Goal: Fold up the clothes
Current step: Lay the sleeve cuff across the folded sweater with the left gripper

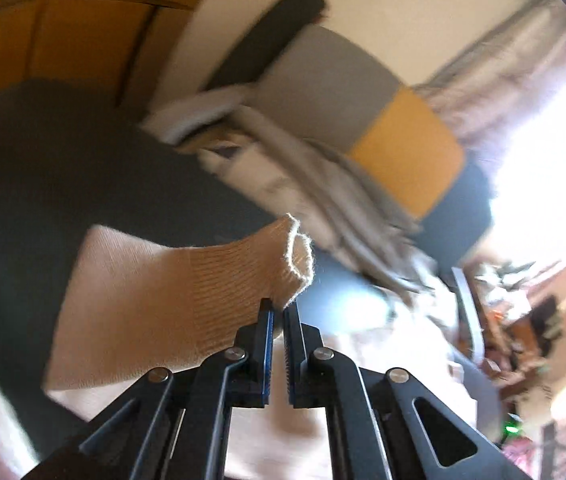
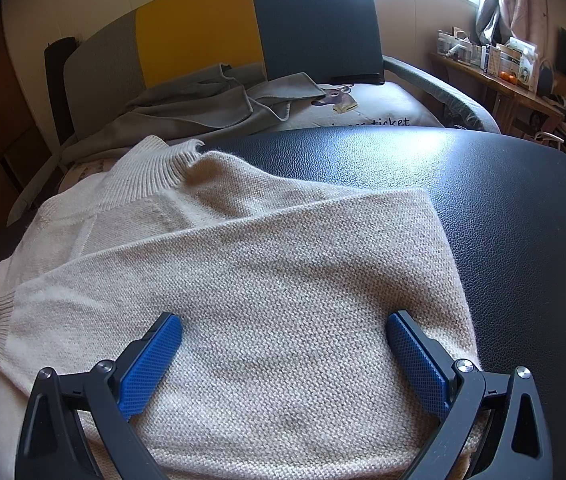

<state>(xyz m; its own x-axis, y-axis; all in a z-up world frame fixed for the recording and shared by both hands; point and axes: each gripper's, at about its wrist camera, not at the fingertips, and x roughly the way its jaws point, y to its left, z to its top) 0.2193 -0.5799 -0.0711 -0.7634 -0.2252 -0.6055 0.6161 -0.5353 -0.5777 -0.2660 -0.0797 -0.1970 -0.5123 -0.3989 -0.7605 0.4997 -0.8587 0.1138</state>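
A beige knit sweater (image 2: 243,280) lies on a black leather surface (image 2: 483,200), one side folded across the body, collar at the far end. My right gripper (image 2: 283,340) is open, its blue pads (image 2: 151,364) resting on the folded part near the hem, one on each side. My left gripper (image 1: 278,312) is shut on the ribbed cuff of a sweater sleeve (image 1: 203,288) and holds it lifted above the dark surface (image 1: 83,168). The left wrist view is blurred by motion.
A grey blanket (image 2: 203,108) and a white pillow with a deer print (image 2: 363,108) lie on a bed behind the surface. A grey, yellow and dark headboard (image 2: 203,28) stands beyond. A cluttered wooden shelf (image 2: 503,72) is at the right.
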